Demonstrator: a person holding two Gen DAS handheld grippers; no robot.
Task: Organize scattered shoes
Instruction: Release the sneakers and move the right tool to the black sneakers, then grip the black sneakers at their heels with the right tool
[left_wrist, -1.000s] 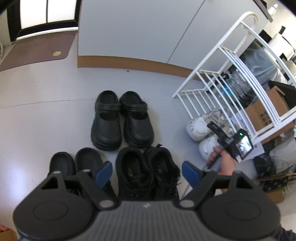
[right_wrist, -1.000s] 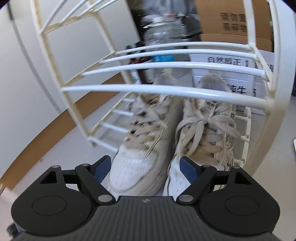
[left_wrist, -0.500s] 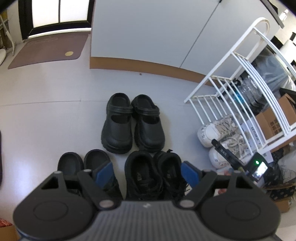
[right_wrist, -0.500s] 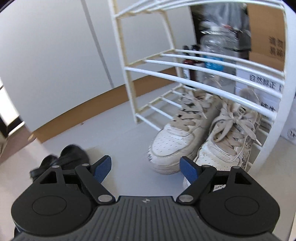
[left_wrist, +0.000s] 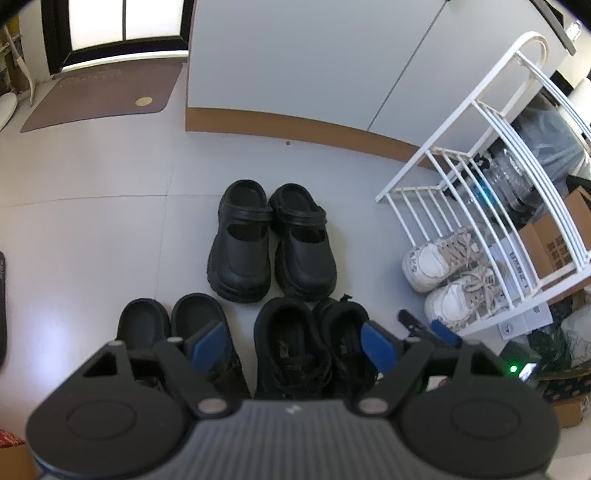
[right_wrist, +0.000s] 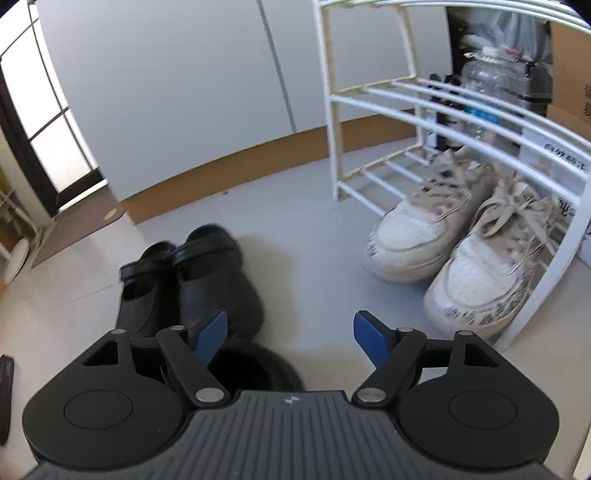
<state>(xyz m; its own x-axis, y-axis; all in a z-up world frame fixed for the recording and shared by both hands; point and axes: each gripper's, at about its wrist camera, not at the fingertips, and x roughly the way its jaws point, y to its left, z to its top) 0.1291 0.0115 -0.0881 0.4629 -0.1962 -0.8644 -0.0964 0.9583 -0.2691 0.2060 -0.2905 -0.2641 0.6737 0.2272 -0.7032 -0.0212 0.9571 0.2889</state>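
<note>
Both hand-held grippers are up off the floor with nothing between their blue pads. The left hand-held gripper hangs with its jaws spread wide above a pair of black lace-up sneakers, which sit side by side right beneath it. Just to their left is a pair of black slip-ons, partly hidden behind the gripper body. Beyond them a pair of black clogs stands neatly together on the pale floor, straps lying across the tops.

Over to the right a white wire shoe rack stands near the wall, and a pair of white sneakers with beige laces sits on its lowest tier, touching each other, toes poking out past the front bars. A clear water bottle and cardboard boxes are behind the rack.

The right hand-held gripper is also spread wide and empty, over bare floor between the clogs on its left and the white sneakers on its right. A brown doormat lies by the doorway at the far left
</note>
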